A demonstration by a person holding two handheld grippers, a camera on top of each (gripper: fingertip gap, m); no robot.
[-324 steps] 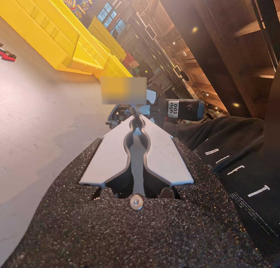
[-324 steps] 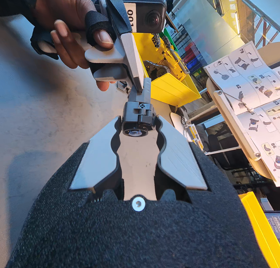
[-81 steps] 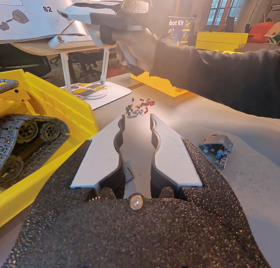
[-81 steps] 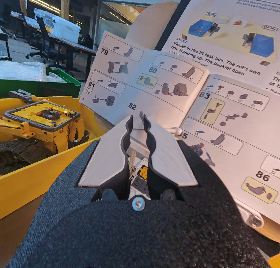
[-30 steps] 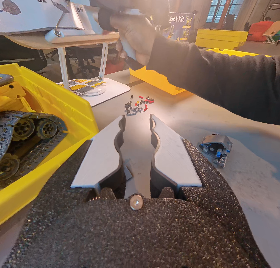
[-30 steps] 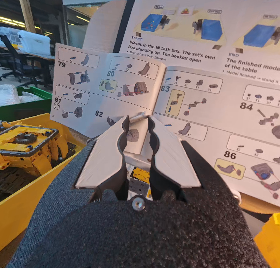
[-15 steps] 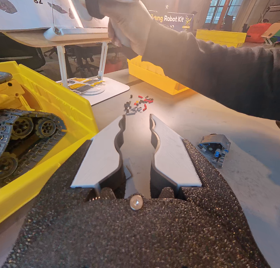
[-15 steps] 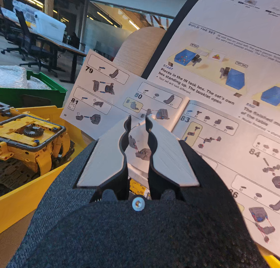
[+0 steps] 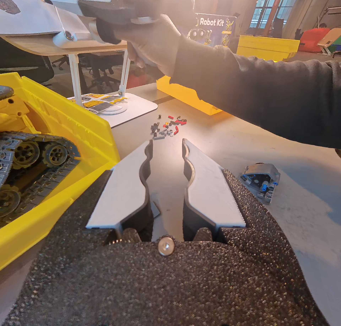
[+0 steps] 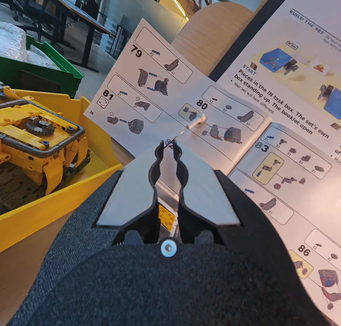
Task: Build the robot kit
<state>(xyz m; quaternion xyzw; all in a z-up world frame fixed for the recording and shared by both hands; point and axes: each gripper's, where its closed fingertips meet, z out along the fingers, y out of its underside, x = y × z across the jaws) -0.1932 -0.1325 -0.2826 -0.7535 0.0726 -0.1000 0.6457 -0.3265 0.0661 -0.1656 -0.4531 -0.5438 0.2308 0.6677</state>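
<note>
- While the grey table [image 9: 230, 147] carries everything in the left wrist view, its largest load is a yellow bin [image 9: 77, 132] at the left, and inside the bin lies a yellow tracked vehicle model [image 9: 36, 162] with grey treads and dark wheels (its toothed gear top shows in the right wrist view).
- Behind the bin stands a book stand [image 9: 114, 107] with a white base, white legs and a wooden shelf; sticker sheets lie on the base.
- An open instruction booklet [image 10: 166, 96] rests on that stand, held by a thin wire page clip [image 10: 195, 122] with a white tip.
- A larger printed sheet [image 10: 295, 68] stands behind the booklet at the right.
- A second yellow bin [image 9: 184, 97] sits farther back on the table, partly hidden by a dark sleeve [image 9: 258, 99].
- The left gripper [image 9: 167, 142] hovers low over bare table, jaws spread apart with nothing between them.
- The right gripper [image 10: 167, 144] is raised up at the booklet, its fingertips nearly together around the wire of the page clip; whether they actually pinch the wire I cannot tell (the tips are blurred).
- A small grey assembly [image 9: 262, 182] with blue pins lies on the table just right of the left gripper.
- A scatter of small loose parts [image 9: 166, 127], black, grey and red, lies just ahead of the left fingertips.
</note>
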